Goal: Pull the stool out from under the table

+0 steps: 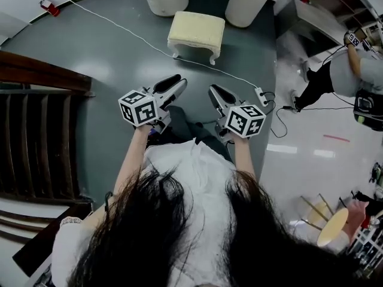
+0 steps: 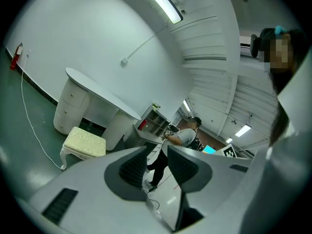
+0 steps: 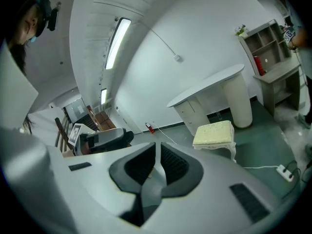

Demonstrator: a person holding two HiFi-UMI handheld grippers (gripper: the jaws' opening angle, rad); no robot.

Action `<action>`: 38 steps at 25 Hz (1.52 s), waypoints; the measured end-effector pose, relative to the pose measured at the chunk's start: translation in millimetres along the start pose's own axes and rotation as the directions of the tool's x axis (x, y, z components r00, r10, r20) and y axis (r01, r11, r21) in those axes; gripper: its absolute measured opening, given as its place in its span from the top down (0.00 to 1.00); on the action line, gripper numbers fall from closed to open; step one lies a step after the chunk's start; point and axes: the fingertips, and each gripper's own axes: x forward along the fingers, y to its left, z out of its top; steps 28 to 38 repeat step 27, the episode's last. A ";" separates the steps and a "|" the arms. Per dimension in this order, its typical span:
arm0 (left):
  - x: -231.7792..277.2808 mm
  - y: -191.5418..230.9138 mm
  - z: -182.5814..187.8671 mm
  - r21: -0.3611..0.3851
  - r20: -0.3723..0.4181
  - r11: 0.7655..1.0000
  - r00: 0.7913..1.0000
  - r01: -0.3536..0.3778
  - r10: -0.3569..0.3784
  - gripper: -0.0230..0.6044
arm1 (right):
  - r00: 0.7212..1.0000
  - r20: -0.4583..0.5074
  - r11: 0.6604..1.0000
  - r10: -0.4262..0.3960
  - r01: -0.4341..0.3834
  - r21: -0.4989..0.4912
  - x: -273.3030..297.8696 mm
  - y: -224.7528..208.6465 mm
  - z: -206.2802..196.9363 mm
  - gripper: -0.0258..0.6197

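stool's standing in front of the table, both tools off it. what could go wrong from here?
1. A white cable crosses the floor right by the stool legs. Dragging the stool nearer could snag it and tug the power strip.
2. A person stands by that strip's cords, so a tug might trip them.
3. The right tool is shut and the left tool barely open, so a regrasp could slip.

The stool (image 1: 196, 30) at 12 o'clock has a rough cream cloth seat and glossy white legs. The grey floor (image 1: 108, 64) looks smooth and faintly shiny. The railing (image 1: 36, 136) at 9 o'clock is dark wood.
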 end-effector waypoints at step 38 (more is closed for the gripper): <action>12.7 -5.6 -0.8 0.043 -0.012 0.999 1.000 -0.017 0.017 0.74 | 1.000 0.022 1.000 -0.007 0.007 -0.025 -14.7 -10.1 5.4 0.88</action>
